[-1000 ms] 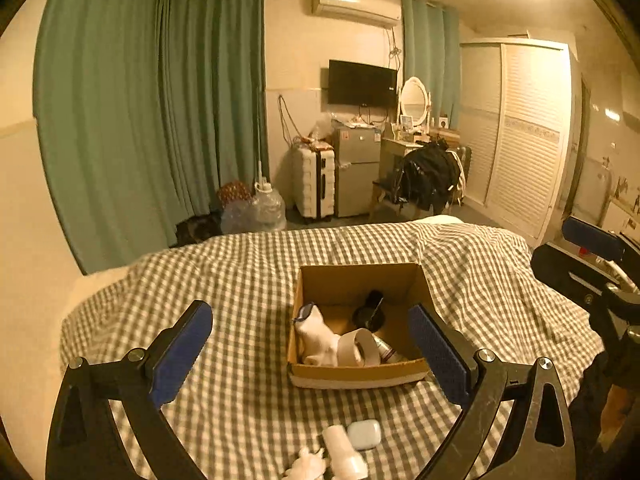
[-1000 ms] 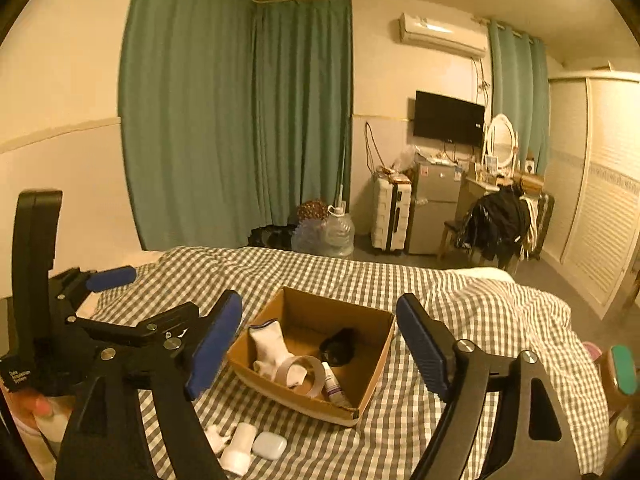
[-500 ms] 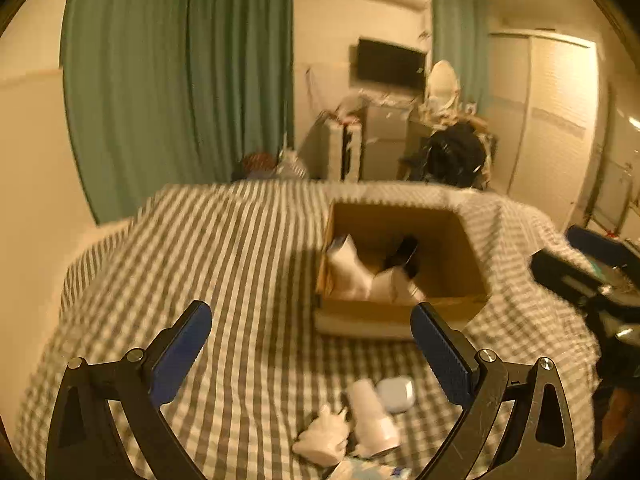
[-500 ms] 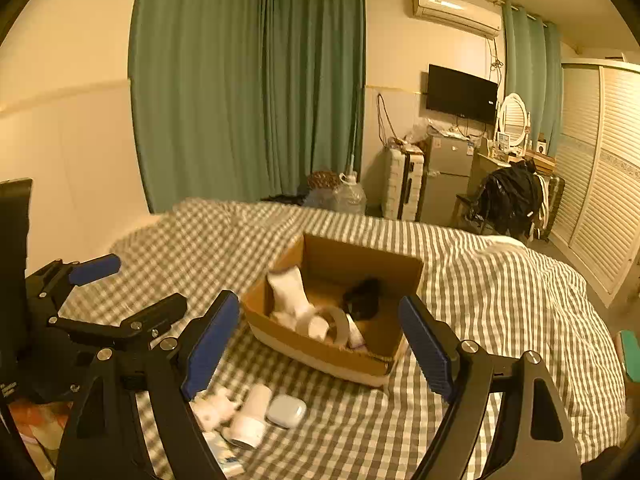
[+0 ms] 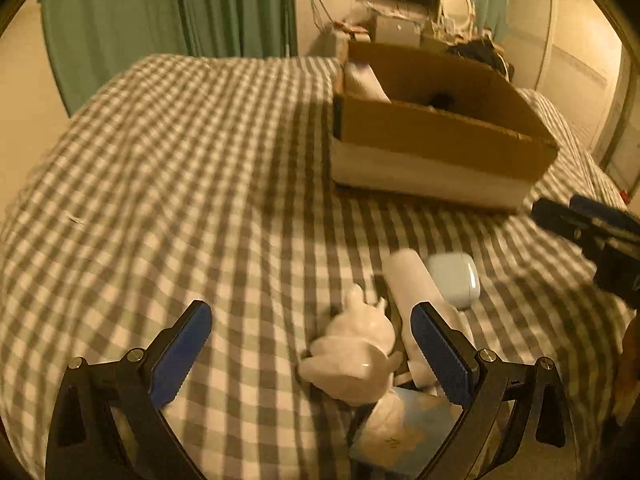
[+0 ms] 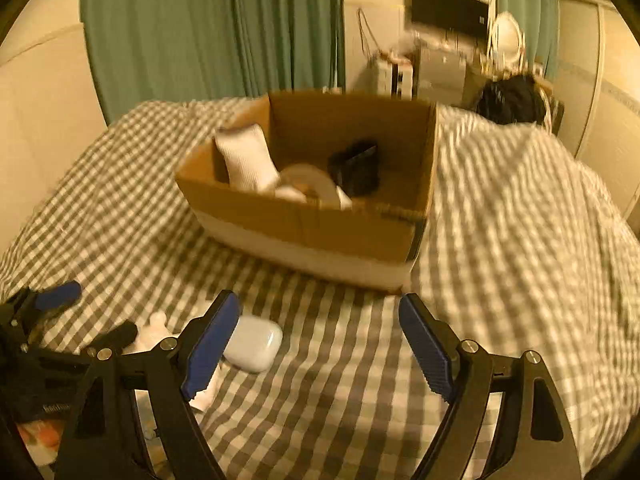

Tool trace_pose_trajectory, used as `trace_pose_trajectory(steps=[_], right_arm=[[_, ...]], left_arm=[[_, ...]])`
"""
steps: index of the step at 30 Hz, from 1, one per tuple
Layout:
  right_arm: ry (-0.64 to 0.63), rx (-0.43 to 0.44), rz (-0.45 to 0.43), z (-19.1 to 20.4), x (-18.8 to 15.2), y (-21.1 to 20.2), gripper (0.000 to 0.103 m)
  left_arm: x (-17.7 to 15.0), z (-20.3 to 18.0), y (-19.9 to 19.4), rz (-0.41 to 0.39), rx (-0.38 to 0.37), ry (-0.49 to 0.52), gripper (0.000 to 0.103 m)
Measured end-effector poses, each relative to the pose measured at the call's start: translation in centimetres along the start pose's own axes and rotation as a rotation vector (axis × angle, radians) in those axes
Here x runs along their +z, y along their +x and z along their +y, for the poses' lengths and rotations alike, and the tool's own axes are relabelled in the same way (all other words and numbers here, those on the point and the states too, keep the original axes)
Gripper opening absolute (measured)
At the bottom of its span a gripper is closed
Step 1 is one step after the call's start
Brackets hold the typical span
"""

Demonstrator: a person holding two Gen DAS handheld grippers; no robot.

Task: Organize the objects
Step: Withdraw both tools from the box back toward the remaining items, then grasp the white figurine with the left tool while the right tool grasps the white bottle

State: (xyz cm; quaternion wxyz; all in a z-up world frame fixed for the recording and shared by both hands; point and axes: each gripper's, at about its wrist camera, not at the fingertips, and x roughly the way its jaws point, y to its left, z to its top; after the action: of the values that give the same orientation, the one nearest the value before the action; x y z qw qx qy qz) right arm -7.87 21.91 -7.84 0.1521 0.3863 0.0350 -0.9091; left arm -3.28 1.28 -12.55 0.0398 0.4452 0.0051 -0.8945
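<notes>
One box (image 6: 320,224) is sitting on the bed (image 5: 200,160), holding one sock (image 6: 246,160), one tape roll (image 6: 312,184) and one black item (image 6: 356,166). Lying outside are one earbud case (image 6: 252,344), one white tube (image 5: 412,280), one white figurine (image 5: 356,352) and one blue packet (image 5: 404,436).

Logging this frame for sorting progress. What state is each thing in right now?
Box: open-topped, partly filled.
Sock: in box, propped upright.
Earbud case: shut, on bed.
White figurine: on bed, outside box.
Left tool: open, empty.
Right tool: open, empty.
</notes>
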Motion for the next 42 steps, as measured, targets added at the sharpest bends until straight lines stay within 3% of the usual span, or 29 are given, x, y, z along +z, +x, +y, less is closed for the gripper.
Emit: trace_pose_trajectory(steps=[2, 5, 10, 12, 15, 20, 28, 40, 42], right_arm=[[-0.005, -0.004, -0.014, 0.1, 0.0, -0.3, 0.082], [-0.012, -0.008, -0.03, 0.2, -0.4, -0.6, 0.082], [-0.005, -0.011, -0.02, 0.2, -0.5, -0.3, 0.082], [-0.003, -0.012, -0.017, 0.2, -0.4, -0.3, 0.082], [0.0, -0.014, -0.008, 0.2, -0.5, 0.0, 0.082], [-0.002, -0.017, 0.009, 0.4, -0.8, 0.6, 0.082], [-0.034, 0.04, 0.079, 2.3, -1.5, 1.3, 0.082], [-0.076, 0.141, 0.231, 6.4, -3.6, 4.1, 0.082], [-0.078, 0.157, 0.259, 7.1, -3.9, 5.0, 0.075]], left_arm=[[-0.3, -0.1, 0.5, 0.03, -0.015, -0.001, 0.1], [-0.6, -0.2, 1.4, 0.079, 0.003, -0.006, 0.081], [-1.3, -1.7, 2.2, 0.117, -0.014, 0.07, 0.072], [-1.6, -2.3, 2.8, 0.144, -0.022, 0.094, 0.059], [-1.7, -2.1, 2.6, 0.139, -0.023, 0.08, 0.059], [-1.5, -1.2, 0.6, 0.056, 0.004, 0.035, 0.059], [-0.1, 0.5, -1.8, -0.027, 0.097, 0.007, 0.059], [0.1, 3.3, -2.3, -0.04, 0.06, -0.066, 0.059], [0.1, 3.4, -2.3, -0.038, 0.056, -0.07, 0.059]])
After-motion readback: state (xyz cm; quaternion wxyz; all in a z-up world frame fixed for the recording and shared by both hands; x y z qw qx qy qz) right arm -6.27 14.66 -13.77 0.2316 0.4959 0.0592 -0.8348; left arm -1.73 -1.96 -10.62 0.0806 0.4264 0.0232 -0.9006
